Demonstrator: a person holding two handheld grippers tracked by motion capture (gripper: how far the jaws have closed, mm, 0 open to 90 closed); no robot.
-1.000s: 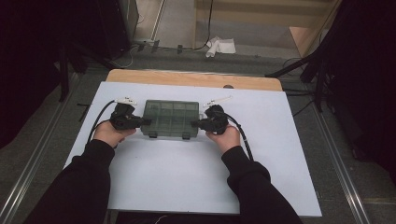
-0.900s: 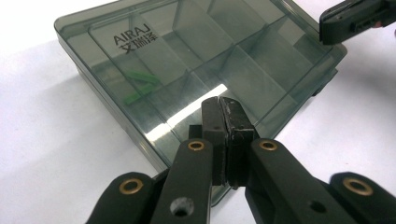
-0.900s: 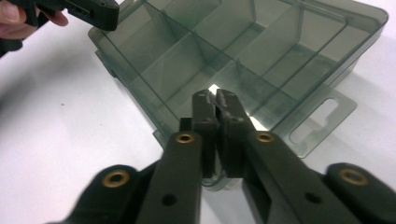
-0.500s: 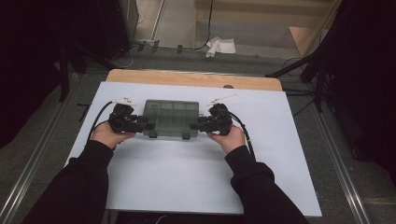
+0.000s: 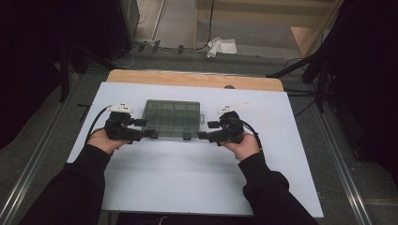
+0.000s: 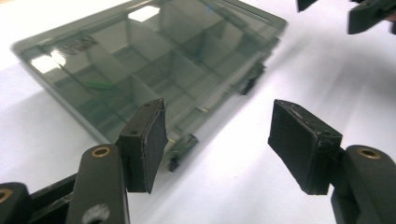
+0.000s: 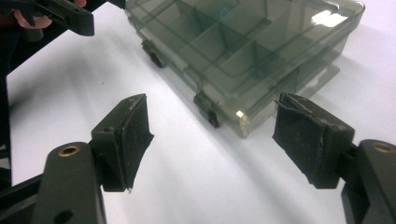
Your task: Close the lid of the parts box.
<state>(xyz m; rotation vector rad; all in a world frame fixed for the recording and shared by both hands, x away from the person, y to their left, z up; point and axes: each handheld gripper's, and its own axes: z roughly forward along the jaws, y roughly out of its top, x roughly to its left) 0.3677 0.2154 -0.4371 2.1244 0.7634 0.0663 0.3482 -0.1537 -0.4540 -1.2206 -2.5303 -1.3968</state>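
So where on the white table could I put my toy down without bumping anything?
The best spot is the wide bare strip of white table between the plastic box and the near edge, between the sleeves. The right end, past the right hand-held gripper, is free too. It is crowded beside the box, by the left hand-held gripper.

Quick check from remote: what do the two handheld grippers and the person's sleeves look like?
Both the left gripper and right gripper are black, each with a small white piece on top and a black cable trailing back. Their jaws carry worn black rubbery pads and brass-coloured pivot rings. The sleeves are black.
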